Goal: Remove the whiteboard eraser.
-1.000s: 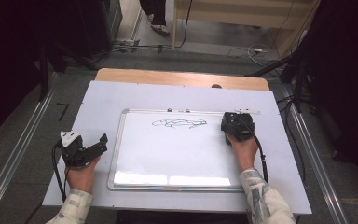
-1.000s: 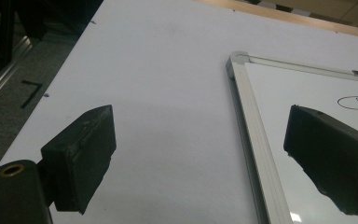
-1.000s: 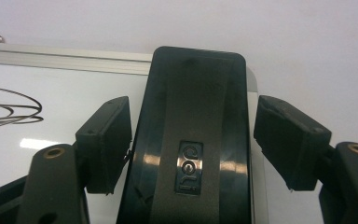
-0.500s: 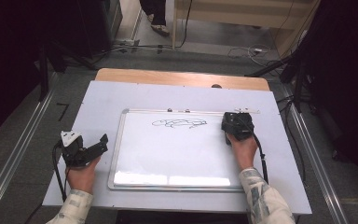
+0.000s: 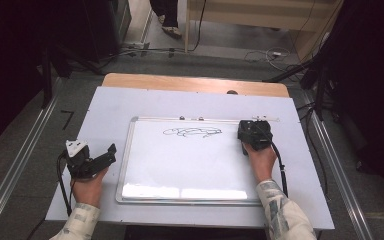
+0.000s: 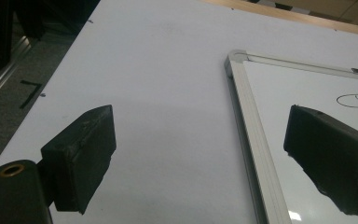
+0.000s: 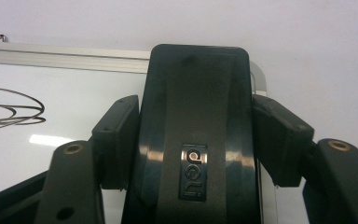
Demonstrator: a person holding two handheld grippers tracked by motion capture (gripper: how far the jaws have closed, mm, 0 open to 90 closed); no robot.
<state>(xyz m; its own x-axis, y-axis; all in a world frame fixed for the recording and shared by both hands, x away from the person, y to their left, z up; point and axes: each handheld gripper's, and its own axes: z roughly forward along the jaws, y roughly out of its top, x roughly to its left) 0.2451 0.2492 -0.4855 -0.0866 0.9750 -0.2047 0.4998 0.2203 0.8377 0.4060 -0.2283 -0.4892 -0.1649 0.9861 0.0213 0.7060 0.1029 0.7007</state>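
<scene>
Eraser [image 7: 196, 135] sits clamped between the right gripper's [image 5: 253, 134] jaws at the whiteboard's [image 5: 180, 165] upper right corner, long axis pointing up the right gripper view; those jaws have just been closing on it; the scribble [image 5: 192, 132] lies left of it, nearer this hand; left gripper [image 5: 92, 161] rests wide and empty, left of the board.
</scene>
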